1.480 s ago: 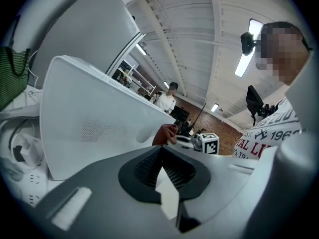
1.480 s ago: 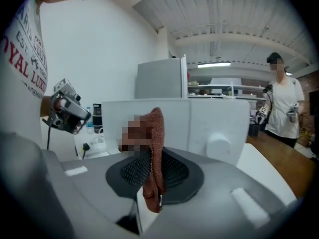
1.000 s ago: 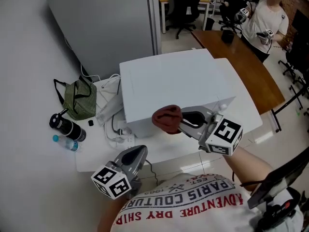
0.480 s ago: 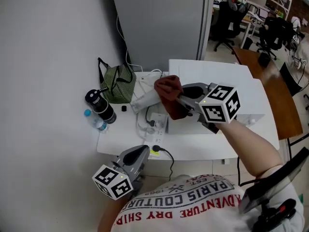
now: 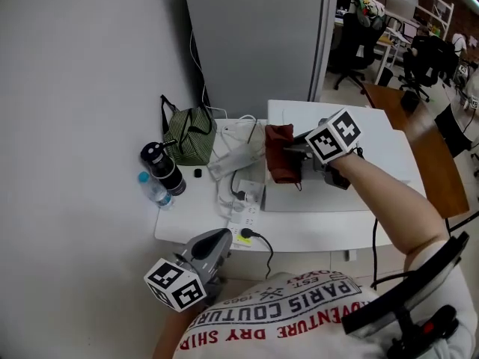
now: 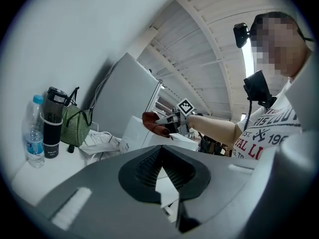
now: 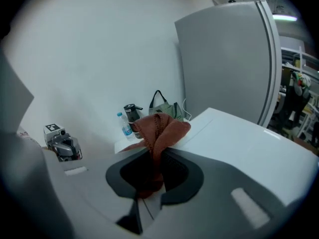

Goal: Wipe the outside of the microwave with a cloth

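The white microwave (image 5: 352, 167) stands on a white table (image 5: 187, 226). A reddish-brown cloth (image 5: 281, 154) hangs over the left edge of its top, and my right gripper (image 5: 290, 152) is shut on it, reaching in from the right. In the right gripper view the cloth (image 7: 159, 126) bunches up between the jaws above the microwave's top (image 7: 244, 148). My left gripper (image 5: 215, 238) is held low at the table's near edge, well away from the microwave. Its jaws (image 6: 160, 152) are shut with nothing in them, and the cloth (image 6: 154, 123) shows far ahead.
Left of the microwave lie a power strip with cables (image 5: 241, 200), a green striped bag (image 5: 188, 137), a black flask (image 5: 162, 167) and a water bottle (image 5: 152, 188). A tall grey cabinet (image 5: 254, 43) stands behind. A brown desk (image 5: 423, 152) and office chairs are at the right.
The right gripper has carried the cloth from the microwave's front face up and over to the left edge of its top. The left gripper has stayed low near the table edge.
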Demonstrator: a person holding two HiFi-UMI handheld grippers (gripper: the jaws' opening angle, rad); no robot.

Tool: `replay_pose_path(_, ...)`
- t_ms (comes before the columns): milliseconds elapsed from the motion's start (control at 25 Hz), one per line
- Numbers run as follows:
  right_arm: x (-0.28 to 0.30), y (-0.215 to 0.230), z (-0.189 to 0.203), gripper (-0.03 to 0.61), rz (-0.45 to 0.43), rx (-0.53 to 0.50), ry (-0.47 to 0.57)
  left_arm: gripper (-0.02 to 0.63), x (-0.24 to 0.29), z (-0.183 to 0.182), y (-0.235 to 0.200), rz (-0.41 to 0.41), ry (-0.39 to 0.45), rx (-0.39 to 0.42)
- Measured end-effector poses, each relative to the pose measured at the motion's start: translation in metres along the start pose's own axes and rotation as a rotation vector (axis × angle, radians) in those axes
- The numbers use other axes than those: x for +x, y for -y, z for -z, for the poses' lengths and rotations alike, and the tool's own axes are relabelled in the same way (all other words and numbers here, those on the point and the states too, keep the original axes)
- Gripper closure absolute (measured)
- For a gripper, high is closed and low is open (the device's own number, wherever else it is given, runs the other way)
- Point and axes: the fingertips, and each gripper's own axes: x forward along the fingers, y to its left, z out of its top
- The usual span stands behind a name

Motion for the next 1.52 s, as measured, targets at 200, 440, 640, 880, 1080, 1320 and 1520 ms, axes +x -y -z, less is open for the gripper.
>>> replay_pose_path(200, -0.021, 0.03, 0.019, 0.534, 0.007, 0.088, -0.055, 0.607, 0.015, 0.003, 0.009, 0.041, -0.017, 0.004)
replay_pose_path(440, -0.075, 0.074, 0.062, 0.534, 0.014, 0.198, -0.114, 0.607, 0.044, 0.011, 0.027, 0.102, -0.047, 0.015)
replay_pose_path(640, -0.149, 0.124, 0.112, 0.534, 0.119, 0.323, -0.094, 0.607, 0.076, 0.019, 0.055, 0.188, -0.094, 0.028)
replay_pose_path(880, -0.229, 0.174, 0.17, 0.534, 0.244, 0.473, -0.051, 0.607, 0.106, 0.03, 0.086, 0.27, -0.144, 0.042)
replay_pose_path(1080, -0.281, 0.198, 0.212, 0.534, 0.334, 0.585, 0.007, 0.607, 0.12, 0.046, 0.109, 0.33, -0.17, 0.032)
replay_pose_path(1320, -0.296, 0.201, 0.221, 0.534, 0.337, 0.626, 0.065, 0.607, 0.119, 0.051, 0.117, 0.314, -0.187, 0.024)
replay_pose_path(1520, -0.288, 0.181, 0.169, 0.534, 0.273, 0.552, 0.142, 0.607, 0.107, 0.054, 0.106, 0.262, -0.17, 0.009)
